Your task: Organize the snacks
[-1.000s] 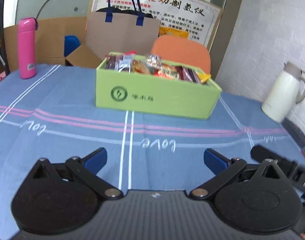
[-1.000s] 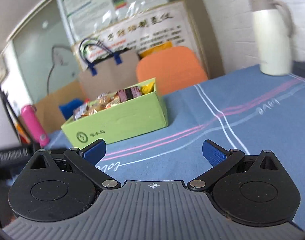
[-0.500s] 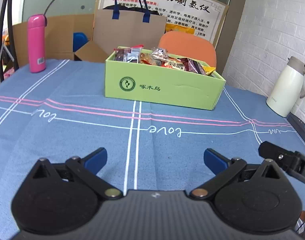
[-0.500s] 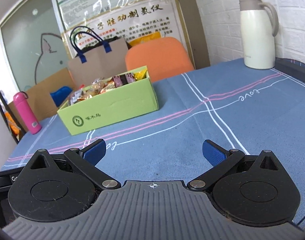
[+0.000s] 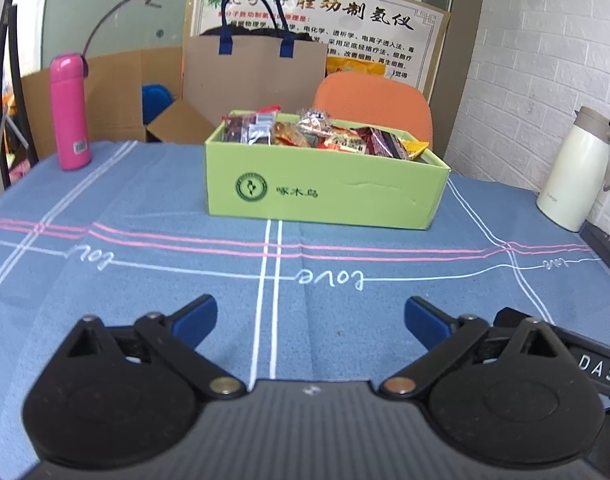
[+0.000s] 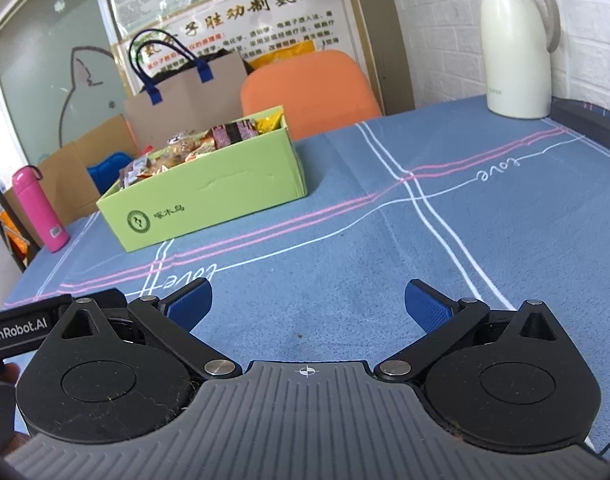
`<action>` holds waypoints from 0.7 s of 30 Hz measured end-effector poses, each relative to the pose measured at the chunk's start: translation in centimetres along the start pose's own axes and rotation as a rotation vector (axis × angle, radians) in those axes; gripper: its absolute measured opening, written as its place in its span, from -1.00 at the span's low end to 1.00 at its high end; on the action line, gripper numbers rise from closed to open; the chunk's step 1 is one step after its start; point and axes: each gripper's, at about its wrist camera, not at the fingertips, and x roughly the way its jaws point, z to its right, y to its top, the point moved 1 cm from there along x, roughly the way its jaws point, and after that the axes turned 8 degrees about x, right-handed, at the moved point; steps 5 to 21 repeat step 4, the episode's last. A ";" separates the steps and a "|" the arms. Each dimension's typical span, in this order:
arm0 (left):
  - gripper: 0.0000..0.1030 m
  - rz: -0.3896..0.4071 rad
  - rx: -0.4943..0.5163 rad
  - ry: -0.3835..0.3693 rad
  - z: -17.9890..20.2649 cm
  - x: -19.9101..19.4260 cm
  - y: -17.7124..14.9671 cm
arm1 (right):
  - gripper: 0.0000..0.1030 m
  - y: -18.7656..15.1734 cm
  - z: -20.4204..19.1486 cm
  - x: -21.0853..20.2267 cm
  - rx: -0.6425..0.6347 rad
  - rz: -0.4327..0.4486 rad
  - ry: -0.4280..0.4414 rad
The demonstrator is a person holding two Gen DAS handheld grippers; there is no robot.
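1 green snack box (image 5: pixel 325 196), 2 grippers, left (image 5: pixel 311 320) and right (image 6: pixel 307 304), fingers spread, empty

Open left tongs (image 5: pixel 311 316) above tablecloth (image 5: pixel 145 288), well short of snack-filled green box (image 5: pixel 325 196).

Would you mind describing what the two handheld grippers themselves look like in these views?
Both are alike: the left gripper and right gripper each have blue textured finger pads on black linkage arms with silver pivot pins, round black side housings, and a ribbed grey body with a small crosshair mark. White lettering reads "GenRobot.AI" on the left gripper's side. No cables or sleeves show.
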 end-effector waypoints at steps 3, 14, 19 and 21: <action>0.93 0.005 0.007 0.003 0.0 0.2 0.1 | 0.80 0.1 0.0 0.3 -0.001 -0.007 -0.004; 0.98 0.002 0.010 0.006 0.0 0.3 0.2 | 0.80 0.1 0.1 0.3 -0.001 -0.005 -0.006; 0.98 0.002 0.010 0.006 0.0 0.3 0.2 | 0.80 0.1 0.1 0.3 -0.001 -0.005 -0.006; 0.98 0.002 0.010 0.006 0.0 0.3 0.2 | 0.80 0.1 0.1 0.3 -0.001 -0.005 -0.006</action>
